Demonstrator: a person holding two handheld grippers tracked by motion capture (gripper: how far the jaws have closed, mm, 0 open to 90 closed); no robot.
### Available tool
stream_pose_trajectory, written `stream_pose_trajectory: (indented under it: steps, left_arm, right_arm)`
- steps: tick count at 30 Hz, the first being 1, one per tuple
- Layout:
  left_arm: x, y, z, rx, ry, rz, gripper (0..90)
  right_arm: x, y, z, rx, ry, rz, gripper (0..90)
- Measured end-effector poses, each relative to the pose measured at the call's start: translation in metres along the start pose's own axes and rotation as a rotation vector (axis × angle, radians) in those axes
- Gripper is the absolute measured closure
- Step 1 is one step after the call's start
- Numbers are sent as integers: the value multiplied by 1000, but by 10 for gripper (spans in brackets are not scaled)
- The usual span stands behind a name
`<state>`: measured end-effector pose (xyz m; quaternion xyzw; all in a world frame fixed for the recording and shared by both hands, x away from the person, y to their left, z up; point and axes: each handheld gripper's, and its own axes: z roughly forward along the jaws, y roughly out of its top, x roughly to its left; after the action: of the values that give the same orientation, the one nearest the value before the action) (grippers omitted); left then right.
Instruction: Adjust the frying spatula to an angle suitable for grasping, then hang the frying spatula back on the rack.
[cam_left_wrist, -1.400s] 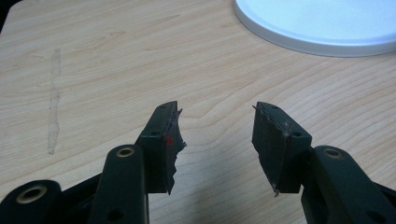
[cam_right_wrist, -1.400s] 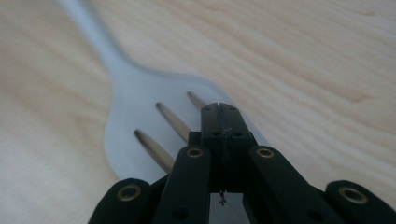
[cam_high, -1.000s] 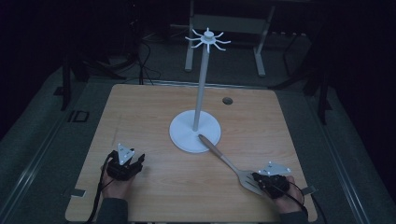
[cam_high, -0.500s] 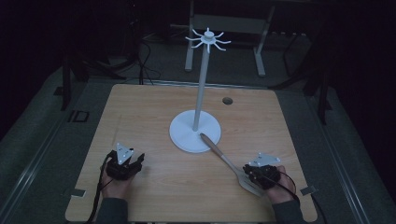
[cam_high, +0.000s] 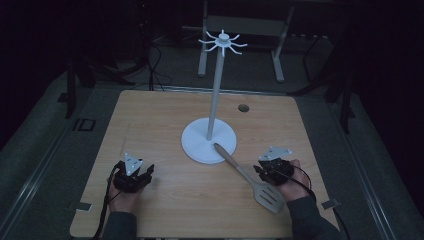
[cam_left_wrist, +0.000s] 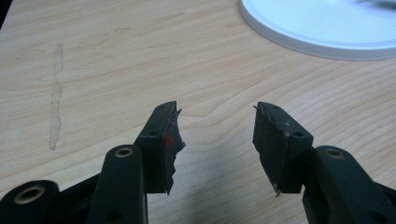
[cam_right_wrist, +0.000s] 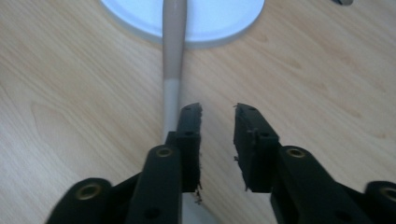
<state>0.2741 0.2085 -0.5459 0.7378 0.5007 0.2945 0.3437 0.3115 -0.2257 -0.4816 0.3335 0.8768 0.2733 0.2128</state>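
Observation:
A beige spatula (cam_high: 250, 177) lies flat on the wooden table (cam_high: 160, 125), its handle tip resting on the white round base (cam_high: 197, 145) of a tall hook stand (cam_high: 215, 90) and its slotted head near the front edge. My right gripper (cam_high: 262, 170) hovers just right of the handle. In the right gripper view, my right gripper (cam_right_wrist: 218, 109) has just been opening, with nothing between its jaws. The spatula handle (cam_right_wrist: 172, 51) runs past the left jaw toward the base (cam_right_wrist: 219, 18). My left gripper (cam_high: 146, 174) rests at the front left, and in its own view my left gripper (cam_left_wrist: 216, 109) is open and empty.
The stand's pole rises from the table's middle with a ring of white hooks (cam_high: 222, 42) on top. A small dark grommet (cam_high: 243, 107) sits at the back right. The base's rim (cam_left_wrist: 317, 32) lies ahead of the left jaws. Dark floor and metal frames surround the table.
My right gripper has moved off the spatula's head, away from the front edge and a little up, and its jaws have opened. The left gripper has stayed put.

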Motion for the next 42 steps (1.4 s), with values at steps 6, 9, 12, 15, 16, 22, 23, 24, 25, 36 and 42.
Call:
stream_pose_trajectory:
  steps: [6, 9, 12, 15, 16, 22, 23, 24, 25, 36, 42]
  left_arm:
    - [1, 0, 1, 1, 2, -3, 503]
    - [0, 0, 1, -4, 5, -3, 496]
    - [1, 0, 1, -3, 8, -1, 484]
    - [1, 0, 1, 3, 8, -1, 480]
    - [1, 0, 1, -1, 9, 0, 478]
    - [1, 0, 0, -13, 8, -5, 475]
    - [1, 0, 0, -9, 8, -1, 473]
    - [1, 0, 0, -7, 9, 0, 472]
    - [1, 0, 0, -6, 9, 1, 472]
    - [1, 0, 0, -14, 6, -1, 466]
    - [1, 1, 0, -12, 6, 0, 462]
  right_arm:
    - [1, 15, 2, -1, -4, -29, 635]
    - [2, 20, 2, -4, -5, -31, 586]
    - [2, 24, 4, 0, -5, -34, 554]
    - [0, 26, 6, 10, -7, -29, 538]
    - [-1, 27, 7, 15, -5, -26, 535]
    - [-4, 32, 16, 41, 12, -16, 514]
    - [-4, 33, 17, 46, 16, -18, 509]
    - [-5, 34, 19, 55, 20, -16, 504]
    - [-5, 34, 21, 59, 24, -16, 504]
    - [-8, 40, 41, 122, 51, -18, 477]
    - [-7, 41, 52, 154, 88, -25, 518]
